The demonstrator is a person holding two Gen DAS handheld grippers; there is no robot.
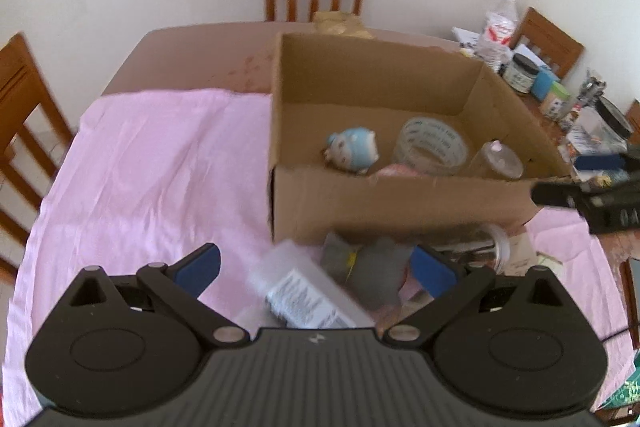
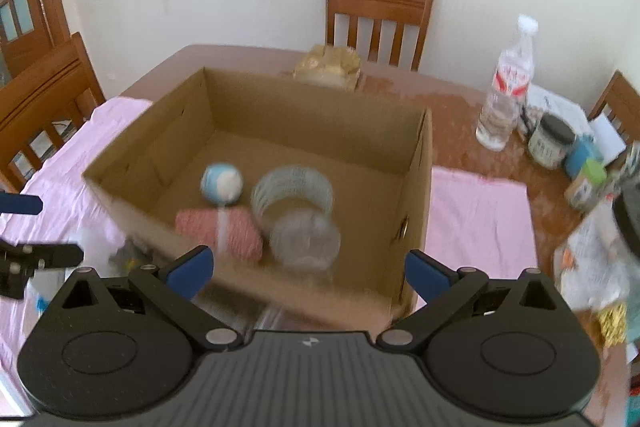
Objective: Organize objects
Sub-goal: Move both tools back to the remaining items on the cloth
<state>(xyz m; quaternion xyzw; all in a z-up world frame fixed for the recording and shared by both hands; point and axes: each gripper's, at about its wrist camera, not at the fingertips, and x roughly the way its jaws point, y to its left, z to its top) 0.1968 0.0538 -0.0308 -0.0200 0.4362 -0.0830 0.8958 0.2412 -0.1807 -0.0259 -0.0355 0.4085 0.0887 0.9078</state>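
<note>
Hovering with fingers spread wide, left gripper (image 1: 316, 269) above a clear packet (image 1: 308, 291), right gripper (image 2: 306, 273) also gaping empty, cardboard box (image 2: 280, 107) holding 4 items, tape roll (image 2: 294, 189) among them.

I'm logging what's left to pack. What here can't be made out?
- Left wrist view: the items in front of the cardboard box, a clear labelled case and a grey object, are motion-blurred; label unreadable.
- Right wrist view: the box's near wall hides those items.
- Right wrist view: the pink bundle in the box is blurred.
- Left wrist view: the right tool is cut off by the edge.
</note>
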